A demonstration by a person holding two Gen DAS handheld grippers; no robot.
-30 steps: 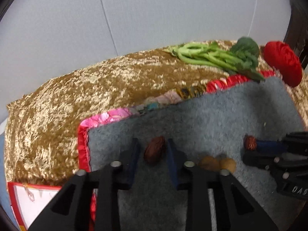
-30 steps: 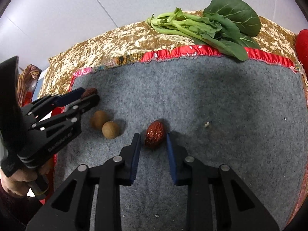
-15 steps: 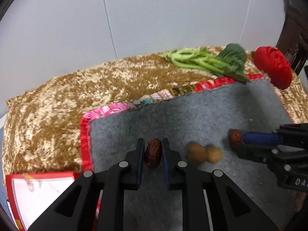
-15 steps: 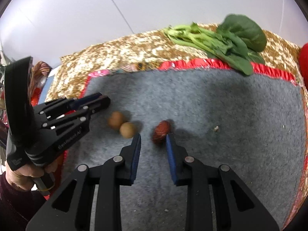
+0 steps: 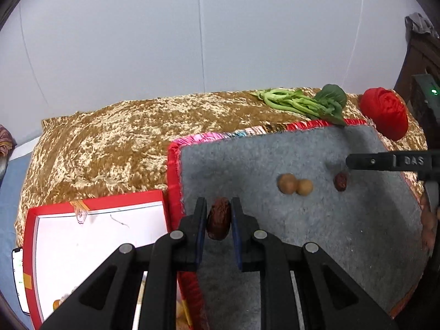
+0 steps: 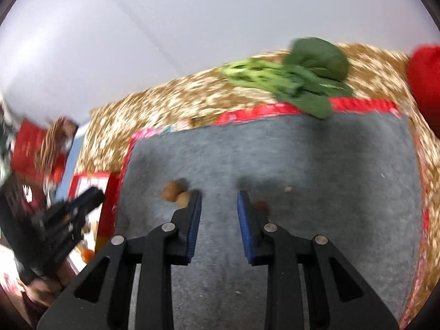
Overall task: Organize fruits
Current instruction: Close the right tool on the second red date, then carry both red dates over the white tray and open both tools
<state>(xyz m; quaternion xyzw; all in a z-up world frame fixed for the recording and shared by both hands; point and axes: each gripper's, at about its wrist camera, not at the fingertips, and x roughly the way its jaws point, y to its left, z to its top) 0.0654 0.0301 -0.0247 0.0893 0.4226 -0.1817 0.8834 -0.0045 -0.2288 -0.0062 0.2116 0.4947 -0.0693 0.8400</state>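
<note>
Between left gripper (image 5: pixel 218 221) jaws: wrinkled oval red date (image 5: pixel 219 222).

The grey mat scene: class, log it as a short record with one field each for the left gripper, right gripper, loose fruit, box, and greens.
left gripper: left gripper shut on a red date, raised above the grey mat
right gripper: right gripper open, holding nothing
loose fruit: two round brown fruits touching each other, and a second date apart from them, all on the mat
box: red-rimmed box left of the mat
greens: leafy greens at the mat's far edge
</note>
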